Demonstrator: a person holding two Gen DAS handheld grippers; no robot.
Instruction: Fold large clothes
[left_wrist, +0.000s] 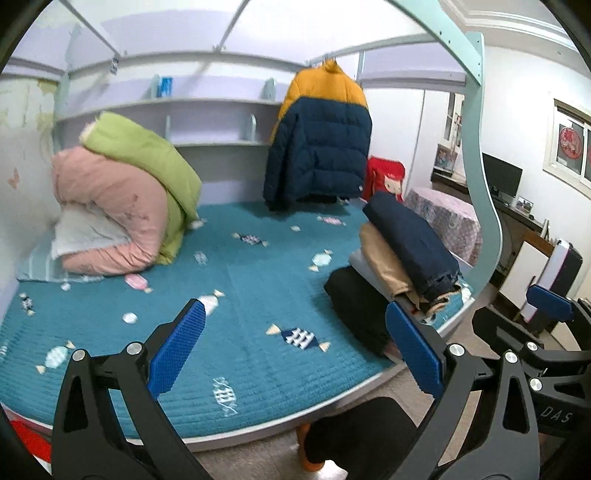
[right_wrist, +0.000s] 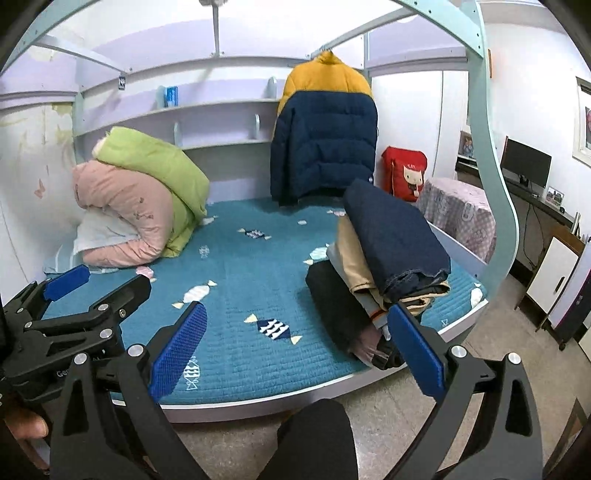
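Note:
A stack of folded clothes lies at the bed's right front corner: dark blue jeans (left_wrist: 413, 243) (right_wrist: 395, 240) on top, tan trousers (left_wrist: 384, 262) (right_wrist: 354, 258) under them, a black garment (left_wrist: 358, 306) (right_wrist: 340, 306) at the bottom. A yellow and navy puffer jacket (left_wrist: 321, 136) (right_wrist: 325, 133) hangs at the back. My left gripper (left_wrist: 295, 354) is open and empty above the bed's front edge; it also shows in the right wrist view (right_wrist: 92, 284). My right gripper (right_wrist: 295, 354) is open and empty, short of the stack; it shows at the right in the left wrist view (left_wrist: 517, 306).
The bed has a teal quilted cover (left_wrist: 240, 288) (right_wrist: 236, 266) with candy patterns. Rolled pink and green quilts (left_wrist: 125, 195) (right_wrist: 140, 195) lie at the back left. A red bag (right_wrist: 404, 173), a covered table (right_wrist: 458, 214) and a desk with a monitor (right_wrist: 526, 162) stand at the right. The person's dark knee (right_wrist: 314, 439) is below.

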